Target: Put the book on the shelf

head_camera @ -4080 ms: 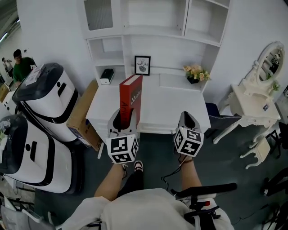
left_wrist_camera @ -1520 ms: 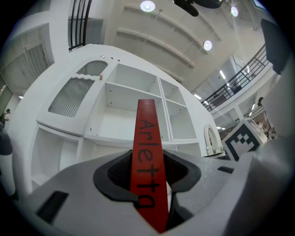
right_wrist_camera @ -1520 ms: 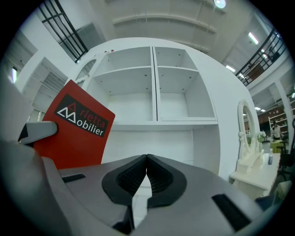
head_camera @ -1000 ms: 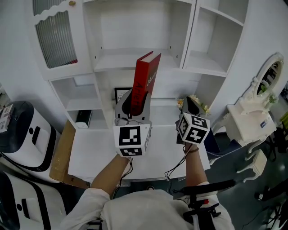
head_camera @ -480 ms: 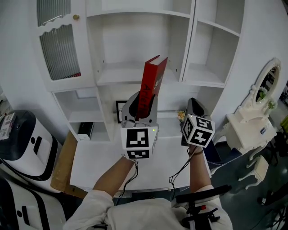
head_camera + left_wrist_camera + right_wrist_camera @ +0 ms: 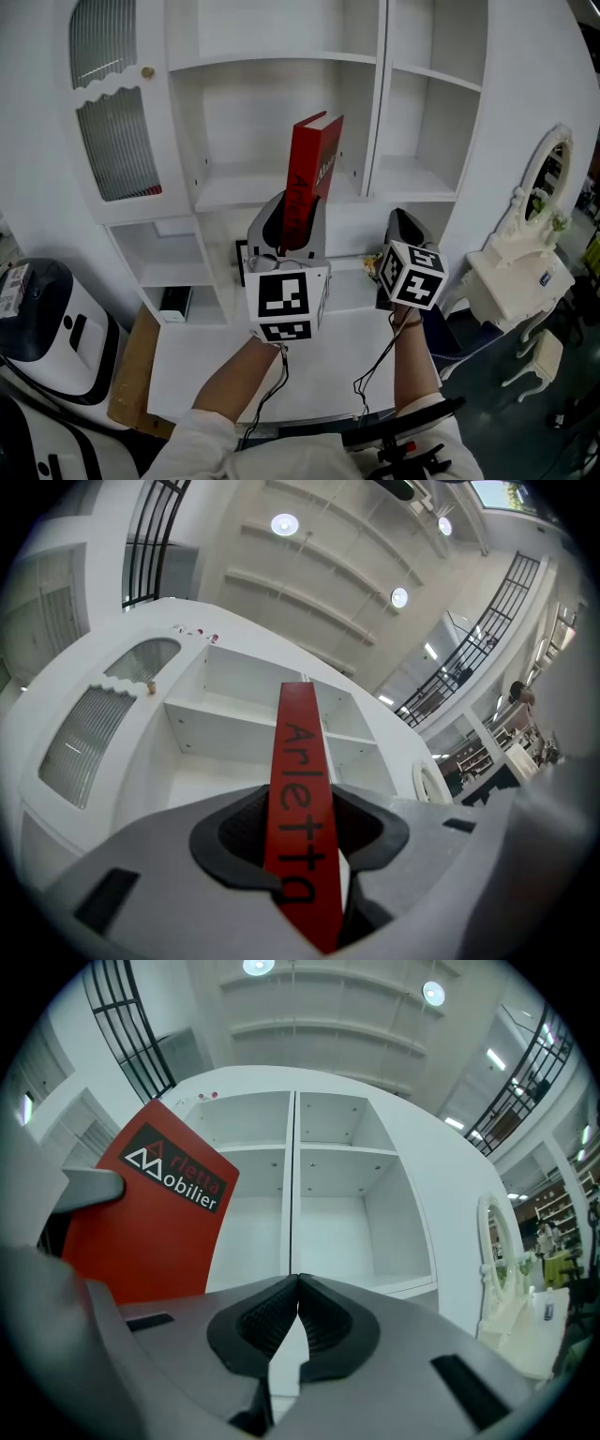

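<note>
- The book (image 6: 311, 173) is a red hardcover, slim and tall. Black letters reading "Arletta" run along its spine (image 6: 298, 789).
- In the right gripper view its front cover (image 6: 141, 1213) shows a black band with a white logo and the word "Mobilier".
- The left gripper (image 6: 286, 214) is clamped on the book's lower end, with the dark pads (image 6: 239, 832) pressing either side of the spine.
- The book stands nearly upright, its top leaning a little to the right. It is raised in front of the middle compartment of the white shelf unit (image 6: 234, 192).
- We cannot tell how close the book is to the shelf board, since no view shows the gap from the side.
- The right gripper (image 6: 403, 225) is held up to the right of the book. Its jaws are pressed together with nothing between them (image 6: 298, 1283).
- The book's bottom edge is buried in the left gripper's body, and the jaws cut off the last letter on the spine.
- The left gripper's grey shell covers the near corner of the cover in the right gripper view.
- A dark-edged thing (image 6: 240, 258) on the far side of the desk (image 6: 187, 361) sits mostly behind the left gripper, too covered to name.
- A small black thing (image 6: 173, 302) in the low left cubby is too small to make out.
- The ribbed glass door (image 6: 117, 141) blurs whatever is behind it, apart from a red strip at its lower edge.
</note>
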The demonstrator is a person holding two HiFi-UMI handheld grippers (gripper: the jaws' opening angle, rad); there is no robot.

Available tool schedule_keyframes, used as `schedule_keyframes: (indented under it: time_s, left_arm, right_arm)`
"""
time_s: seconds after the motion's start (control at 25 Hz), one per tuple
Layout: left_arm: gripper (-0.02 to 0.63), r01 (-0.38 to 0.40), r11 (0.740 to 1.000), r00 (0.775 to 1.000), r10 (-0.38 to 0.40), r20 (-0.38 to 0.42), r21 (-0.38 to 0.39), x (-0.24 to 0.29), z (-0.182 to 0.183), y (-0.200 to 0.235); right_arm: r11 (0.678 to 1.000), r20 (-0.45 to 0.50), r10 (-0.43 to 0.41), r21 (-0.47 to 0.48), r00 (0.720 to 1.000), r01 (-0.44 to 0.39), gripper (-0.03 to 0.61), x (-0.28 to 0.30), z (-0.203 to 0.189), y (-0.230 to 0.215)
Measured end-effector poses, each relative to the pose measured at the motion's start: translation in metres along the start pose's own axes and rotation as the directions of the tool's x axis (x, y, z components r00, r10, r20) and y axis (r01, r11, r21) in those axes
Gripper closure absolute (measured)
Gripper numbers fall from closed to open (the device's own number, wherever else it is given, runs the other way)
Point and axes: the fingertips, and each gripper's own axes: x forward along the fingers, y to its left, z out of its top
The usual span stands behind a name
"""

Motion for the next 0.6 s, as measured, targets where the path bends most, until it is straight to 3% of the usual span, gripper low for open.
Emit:
schedule_keyframes:
  time_s: [0.6]
  left_arm:
    - [0.439, -0.016, 0.998, 0.998, 0.012, 0.054, 0.06, 0.038, 0.051, -0.012]
  right_arm:
    - [0.998, 0.033, 0.016, -0.062, 0.999, -0.014, 0.557, 0.017, 0.052, -0.022]
